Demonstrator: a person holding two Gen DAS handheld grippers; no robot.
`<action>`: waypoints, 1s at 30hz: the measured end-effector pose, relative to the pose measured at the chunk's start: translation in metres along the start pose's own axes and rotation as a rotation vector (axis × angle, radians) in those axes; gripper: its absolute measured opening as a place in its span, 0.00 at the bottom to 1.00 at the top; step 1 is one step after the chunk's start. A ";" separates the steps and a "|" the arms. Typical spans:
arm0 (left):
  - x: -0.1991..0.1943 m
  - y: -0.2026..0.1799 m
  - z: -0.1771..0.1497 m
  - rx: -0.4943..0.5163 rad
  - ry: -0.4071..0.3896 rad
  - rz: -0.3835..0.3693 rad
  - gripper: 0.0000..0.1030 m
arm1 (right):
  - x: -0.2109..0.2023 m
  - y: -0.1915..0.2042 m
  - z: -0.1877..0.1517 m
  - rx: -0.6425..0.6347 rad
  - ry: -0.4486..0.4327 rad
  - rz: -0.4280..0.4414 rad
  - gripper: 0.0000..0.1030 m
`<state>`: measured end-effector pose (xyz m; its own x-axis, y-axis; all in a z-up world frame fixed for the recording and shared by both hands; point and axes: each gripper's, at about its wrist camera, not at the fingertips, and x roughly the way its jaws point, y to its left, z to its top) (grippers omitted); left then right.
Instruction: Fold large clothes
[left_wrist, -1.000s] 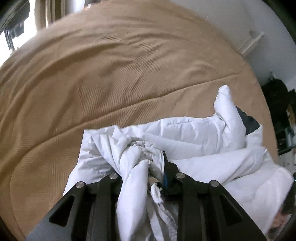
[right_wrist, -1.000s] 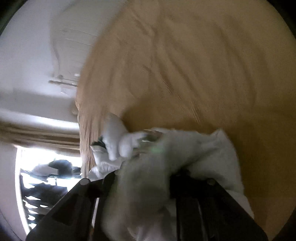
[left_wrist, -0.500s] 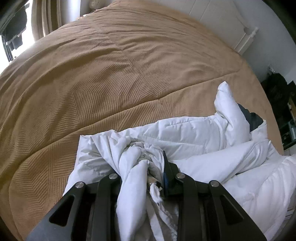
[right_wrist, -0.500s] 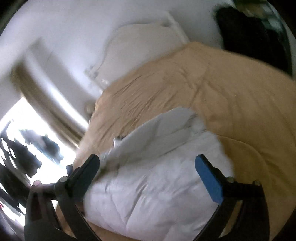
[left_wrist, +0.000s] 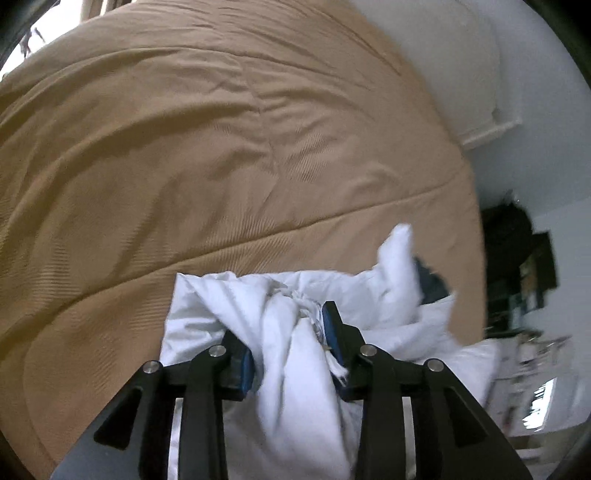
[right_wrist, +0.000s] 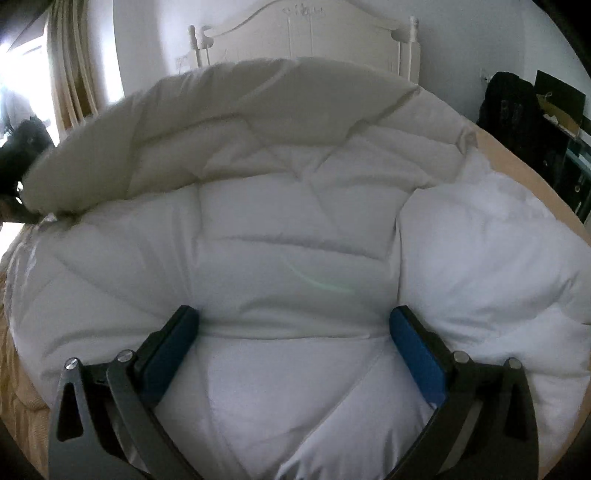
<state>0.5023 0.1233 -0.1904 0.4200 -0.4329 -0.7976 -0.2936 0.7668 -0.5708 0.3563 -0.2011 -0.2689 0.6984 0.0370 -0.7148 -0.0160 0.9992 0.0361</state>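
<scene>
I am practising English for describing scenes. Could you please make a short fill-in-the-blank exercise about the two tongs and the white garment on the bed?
1. The left tongs are ____ on a bunch of the white padded garment.
2. The right tongs are ____, with the garment between their fingers.
3. The garment lies on a ____ bedspread.

Missing words: shut; open; tan

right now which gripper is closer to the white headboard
Right, as far as the views show. The right gripper faces the headboard head-on across the puffy white jacket. The left gripper, clamping bunched jacket fabric, sees it far off across the tan bedspread.
</scene>
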 end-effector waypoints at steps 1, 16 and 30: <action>-0.008 0.000 0.002 -0.007 -0.003 -0.010 0.35 | 0.000 -0.001 -0.001 0.000 0.002 0.000 1.00; -0.017 -0.058 -0.119 0.319 -0.136 0.122 0.72 | 0.001 -0.005 -0.002 0.007 0.004 -0.013 1.00; 0.064 -0.048 -0.168 0.612 -0.300 0.313 0.96 | -0.031 -0.058 -0.003 0.066 0.008 -0.172 1.00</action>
<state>0.3993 -0.0206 -0.2472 0.6370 -0.0708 -0.7676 0.0554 0.9974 -0.0461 0.3334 -0.2599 -0.2507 0.6809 -0.1343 -0.7200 0.1503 0.9877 -0.0421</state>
